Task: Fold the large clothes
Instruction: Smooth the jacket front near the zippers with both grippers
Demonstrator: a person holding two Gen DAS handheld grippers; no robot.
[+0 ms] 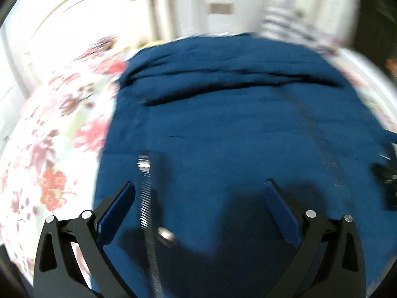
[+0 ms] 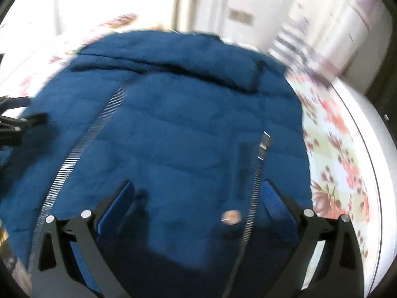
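1. Currently one blue quilted jacket (image 1: 223,124) is spread flat on a floral bedsheet (image 1: 57,129); sheet is seen on both sides of it.
2. Two silver zipper rows are counted on the jacket: one (image 2: 82,144) runs diagonally at left of the right view, one (image 2: 255,186) near that view's right finger.
3. One round snap (image 2: 231,217) is seen beside the second zipper.
4. Left gripper (image 1: 199,191): jaws spread wide, nothing held, over the jacket.
5. Right gripper (image 2: 198,191): same, spread wide, empty.
6. Both frames are motion-blurred.
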